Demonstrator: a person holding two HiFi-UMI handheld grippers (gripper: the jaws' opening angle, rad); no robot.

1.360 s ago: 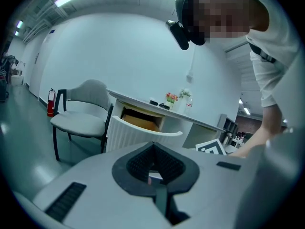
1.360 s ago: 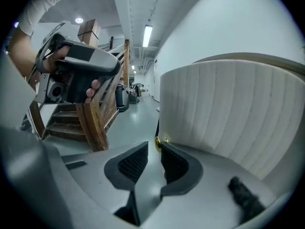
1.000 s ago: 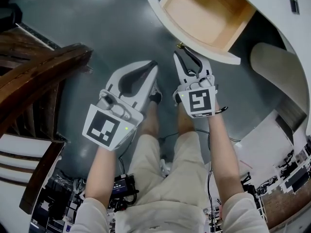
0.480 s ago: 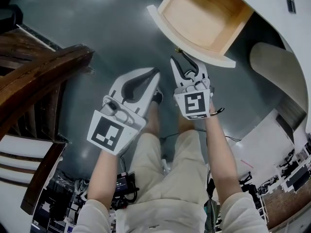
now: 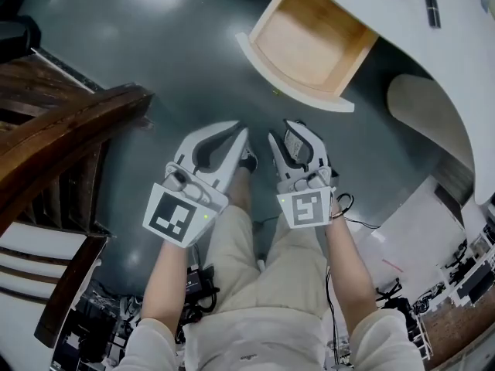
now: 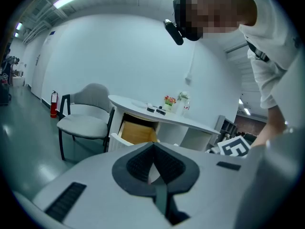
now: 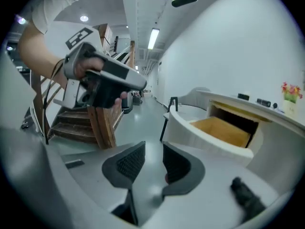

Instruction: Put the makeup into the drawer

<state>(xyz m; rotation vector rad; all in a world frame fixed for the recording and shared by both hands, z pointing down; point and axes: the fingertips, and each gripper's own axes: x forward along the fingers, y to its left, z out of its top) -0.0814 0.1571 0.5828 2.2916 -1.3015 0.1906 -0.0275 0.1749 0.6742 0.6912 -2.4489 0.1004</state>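
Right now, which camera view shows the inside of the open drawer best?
The head view: it looks down into the drawer, showing its whole wooden floor. The left gripper view shows only a narrow slice; the right gripper view a slanted look.

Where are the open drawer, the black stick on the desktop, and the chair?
drawer (image 5: 309,41), head view, on its bare wooden bottom.
black stick (image 5: 431,9), head view, on the middle of its body.
chair (image 6: 82,124), left gripper view, on the seat cushion.
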